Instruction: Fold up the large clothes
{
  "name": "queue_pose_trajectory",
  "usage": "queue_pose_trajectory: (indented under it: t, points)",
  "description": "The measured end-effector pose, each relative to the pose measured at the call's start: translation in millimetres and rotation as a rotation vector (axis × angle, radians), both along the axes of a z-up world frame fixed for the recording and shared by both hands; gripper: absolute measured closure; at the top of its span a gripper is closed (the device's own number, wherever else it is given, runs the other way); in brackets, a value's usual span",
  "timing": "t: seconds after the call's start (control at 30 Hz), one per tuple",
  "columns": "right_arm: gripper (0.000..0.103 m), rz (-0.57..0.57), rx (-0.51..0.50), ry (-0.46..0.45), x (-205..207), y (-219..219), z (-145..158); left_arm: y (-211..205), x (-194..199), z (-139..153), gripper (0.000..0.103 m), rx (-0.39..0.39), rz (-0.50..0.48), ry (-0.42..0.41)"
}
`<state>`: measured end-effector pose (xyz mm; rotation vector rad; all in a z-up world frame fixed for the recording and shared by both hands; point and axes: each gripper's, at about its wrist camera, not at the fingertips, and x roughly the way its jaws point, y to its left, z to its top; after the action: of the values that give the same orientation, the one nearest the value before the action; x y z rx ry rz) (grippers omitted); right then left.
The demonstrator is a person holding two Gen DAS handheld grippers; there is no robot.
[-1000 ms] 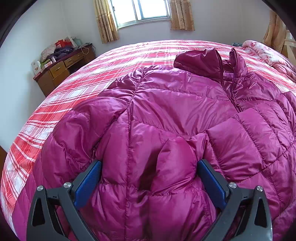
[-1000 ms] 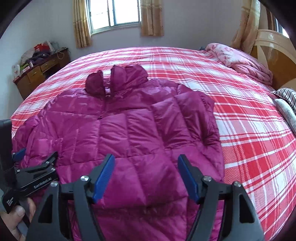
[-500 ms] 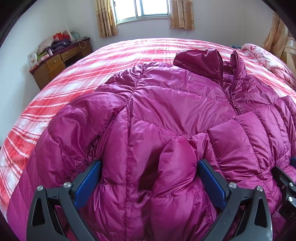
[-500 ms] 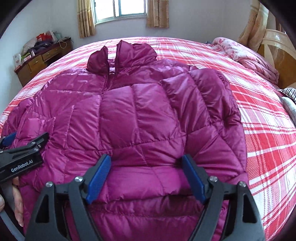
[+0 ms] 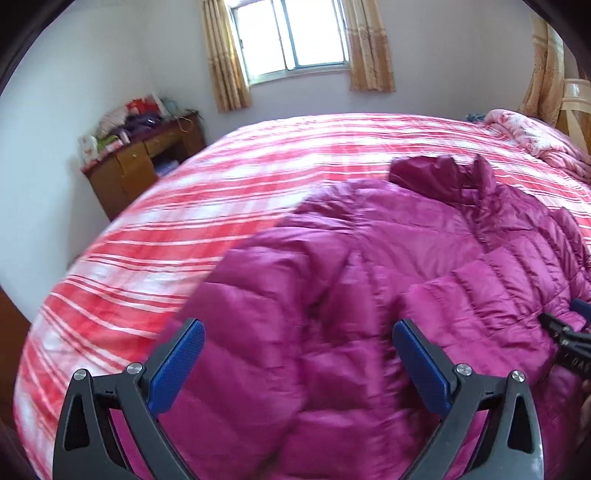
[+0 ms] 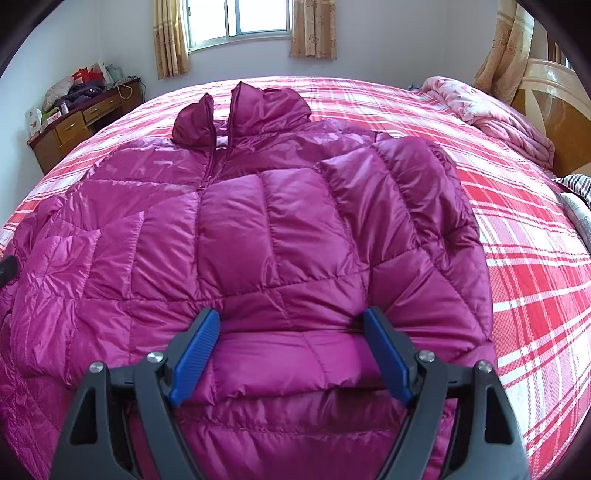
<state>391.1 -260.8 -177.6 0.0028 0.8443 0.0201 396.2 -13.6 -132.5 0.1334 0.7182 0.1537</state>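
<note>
jacket [image 6: 258, 229]: lengthwise, collar toward window [image 6: 236, 18] | both hand-held grippers released

The left gripper [image 5: 297, 345] has two black plastic arms with triangular cut-outs, silver round screws on the joints, and blue textured pads [image 5: 177, 371] at the lower part of the frame. The right gripper [image 6: 291, 334] is built the same, with blue ribbed pads [image 6: 195, 354].

Daylit room, my left view smeared.
Window [image 5: 291, 37] at twelve o'clock glares white; fisheye corners go black.
</note>
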Motion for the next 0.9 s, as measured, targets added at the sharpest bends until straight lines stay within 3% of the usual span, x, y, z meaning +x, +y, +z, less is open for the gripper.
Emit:
queue_pose_trajectory:
  t: [0.17,0.37,0.5,0.63,0.67,0.77,0.83,0.9]
  points:
    - [0.020,-0.002,0.002,-0.008,-2,-1,1,63,-26,4,0.001,0.008,0.134,-0.005]
    - [0.020,-0.002,0.001,-0.010,-3,-1,2,143,-73,-12,0.001,0.020,0.297,0.025]
    - [0.020,-0.003,-0.001,-0.010,-3,-1,2,174,-100,-23,0.001,-0.047,0.333,0.052]
    - [0.019,-0.009,-0.012,-0.015,-5,0,3,186,-125,-26,0.001,-0.182,0.336,0.043]
    - [0.018,-0.012,-0.014,-0.016,-5,0,3,185,-128,-27,0.006,-0.184,0.332,0.042]
    - [0.018,-0.018,-0.016,-0.018,-6,0,4,174,-125,-36,0.050,-0.159,0.294,0.073]
    - [0.017,-0.021,-0.017,-0.020,-6,0,5,169,-124,-40,0.057,-0.151,0.286,0.083]
    - [0.017,-0.024,-0.018,-0.021,-7,0,5,168,-125,-38,0.072,-0.135,0.280,0.069]
